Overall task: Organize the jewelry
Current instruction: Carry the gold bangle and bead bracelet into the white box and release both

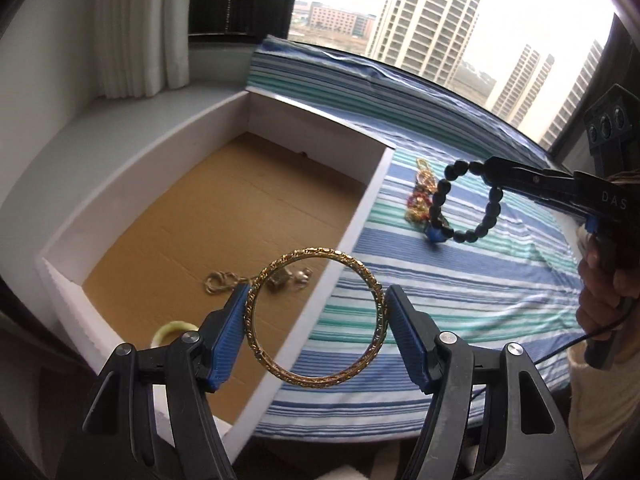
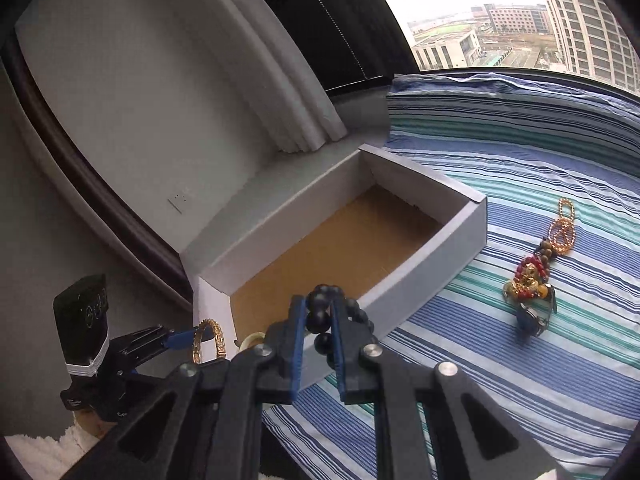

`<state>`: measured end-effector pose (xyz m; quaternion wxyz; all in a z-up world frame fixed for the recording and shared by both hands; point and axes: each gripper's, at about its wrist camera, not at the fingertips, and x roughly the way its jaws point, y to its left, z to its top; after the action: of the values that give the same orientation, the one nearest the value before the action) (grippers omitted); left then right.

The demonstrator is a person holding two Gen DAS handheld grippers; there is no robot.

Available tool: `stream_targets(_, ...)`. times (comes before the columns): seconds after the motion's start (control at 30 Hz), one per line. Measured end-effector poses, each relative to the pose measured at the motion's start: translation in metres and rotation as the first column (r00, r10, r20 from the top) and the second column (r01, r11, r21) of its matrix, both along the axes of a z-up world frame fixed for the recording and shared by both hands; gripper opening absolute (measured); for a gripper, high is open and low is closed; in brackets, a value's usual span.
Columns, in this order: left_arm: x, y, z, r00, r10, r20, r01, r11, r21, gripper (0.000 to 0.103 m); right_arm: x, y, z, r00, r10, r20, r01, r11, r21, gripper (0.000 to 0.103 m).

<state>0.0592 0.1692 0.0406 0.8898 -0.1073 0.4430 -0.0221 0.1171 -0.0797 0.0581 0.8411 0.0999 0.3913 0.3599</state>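
My left gripper [image 1: 316,312] is shut on a gold bangle [image 1: 362,268], held upright above the near right wall of a white box [image 1: 360,216] with a brown cardboard floor. My right gripper [image 2: 316,320] is shut on a black bead bracelet [image 2: 320,304], held over the striped cloth just right of the box; the bracelet also shows in the left wrist view [image 1: 440,196]. In the box lie a gold chain piece [image 1: 218,280], small metal charms [image 1: 290,278] and a pale green ring [image 1: 172,330]. A mixed pile of red and gold bead jewelry [image 2: 528,276] lies on the cloth.
A blue, green and white striped cloth [image 1: 460,280] covers the surface right of the box. A window with tall buildings outside runs behind it. White curtains [image 1: 136,32] and a white ledge stand left of the box [image 2: 432,256].
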Motion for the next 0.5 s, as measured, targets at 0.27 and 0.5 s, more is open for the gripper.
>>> stream_targets(0.27, 0.004, 0.059, -0.023, 0.987, 0.155, -0.050, -0.153, 0.988, 0.024, 0.069, 0.018, 0.070, 0.015, 0.996, 0.079, 0.033, -0.080, 0.997, 0.022, 0.013)
stream_targets(0.5, 0.021, 0.076, -0.071, 0.969, 0.192, -0.153, -0.190, 0.981, 0.024, 0.069, 0.044, 0.126, -0.018, 0.993, 0.115, -0.002, -0.115, 0.992, -0.045, 0.013)
